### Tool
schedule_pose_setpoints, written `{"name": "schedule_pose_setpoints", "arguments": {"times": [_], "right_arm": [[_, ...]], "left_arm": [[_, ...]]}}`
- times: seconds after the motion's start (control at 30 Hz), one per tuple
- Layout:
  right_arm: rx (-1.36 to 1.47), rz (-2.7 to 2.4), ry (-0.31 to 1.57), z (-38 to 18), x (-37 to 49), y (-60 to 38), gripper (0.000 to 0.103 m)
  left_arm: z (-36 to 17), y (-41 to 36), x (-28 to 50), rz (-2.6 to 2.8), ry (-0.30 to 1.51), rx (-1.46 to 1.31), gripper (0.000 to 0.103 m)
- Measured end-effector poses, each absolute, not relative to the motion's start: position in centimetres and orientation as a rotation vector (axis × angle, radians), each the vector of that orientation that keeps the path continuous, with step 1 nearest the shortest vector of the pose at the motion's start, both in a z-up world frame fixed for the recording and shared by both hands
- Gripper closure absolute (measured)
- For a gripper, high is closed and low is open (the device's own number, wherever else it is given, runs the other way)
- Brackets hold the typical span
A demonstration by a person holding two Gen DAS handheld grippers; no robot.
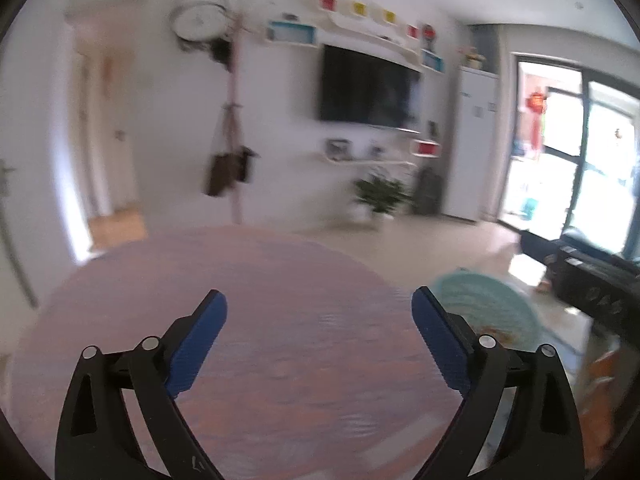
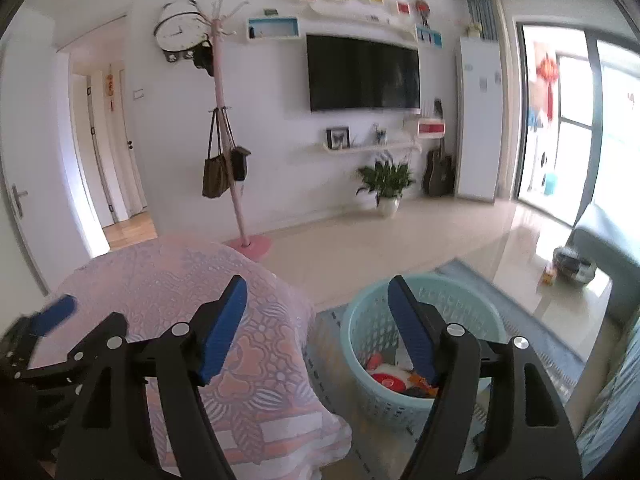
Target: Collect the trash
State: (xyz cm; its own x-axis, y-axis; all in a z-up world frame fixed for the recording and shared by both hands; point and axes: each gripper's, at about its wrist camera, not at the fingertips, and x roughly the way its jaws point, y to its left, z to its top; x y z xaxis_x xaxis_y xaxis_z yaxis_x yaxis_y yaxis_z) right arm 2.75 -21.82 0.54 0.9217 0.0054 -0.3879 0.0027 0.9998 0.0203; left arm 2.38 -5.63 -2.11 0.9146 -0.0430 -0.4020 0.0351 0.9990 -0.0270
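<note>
My left gripper (image 1: 319, 300) hangs open over a round table with a pink patterned cloth (image 1: 248, 312), nothing between its blue pads. My right gripper (image 2: 317, 289) is open too, held above the table's right edge (image 2: 224, 320) and a light-blue plastic basket (image 2: 364, 320) on the floor. Red, white and orange trash (image 2: 390, 376) lies in the basket's bottom. The same basket (image 1: 484, 304) appears blurred to the right of my left gripper. One blue finger of the left gripper (image 2: 54, 314) shows at the left of the right wrist view.
A pink coat stand (image 2: 228, 128) with bags stands behind the table. Further back are a wall-mounted TV (image 2: 362, 74), a potted plant (image 2: 386, 184) and a guitar (image 2: 438, 168). A low white table (image 2: 576, 292) and a grey sofa (image 2: 612, 252) sit at the right on a blue rug (image 2: 532, 344).
</note>
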Motion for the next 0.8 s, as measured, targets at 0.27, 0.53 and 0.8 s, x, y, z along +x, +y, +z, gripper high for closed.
{"name": "schedule_pose_setpoints", "arguments": {"times": [0.27,0.53,0.8], "right_arm": [[0.006,-0.01,0.356,-0.4,1.0,-20.0,0.033],[0.033,-0.04,0.309,-1.7,-0.1,-20.7,0.033],[0.034,-0.05,0.33,-2.4,0.8,-21.2,0.033]], "left_arm": [[-2.8,-2.8,1.1,0.049,0.329,-0.066,0.012],[-2.5,-2.7,1.5,0.04,0.321,-0.07,0.008],[-3.0,-2.5,1.2,0.053,0.321,-0.08,0.007]]}}
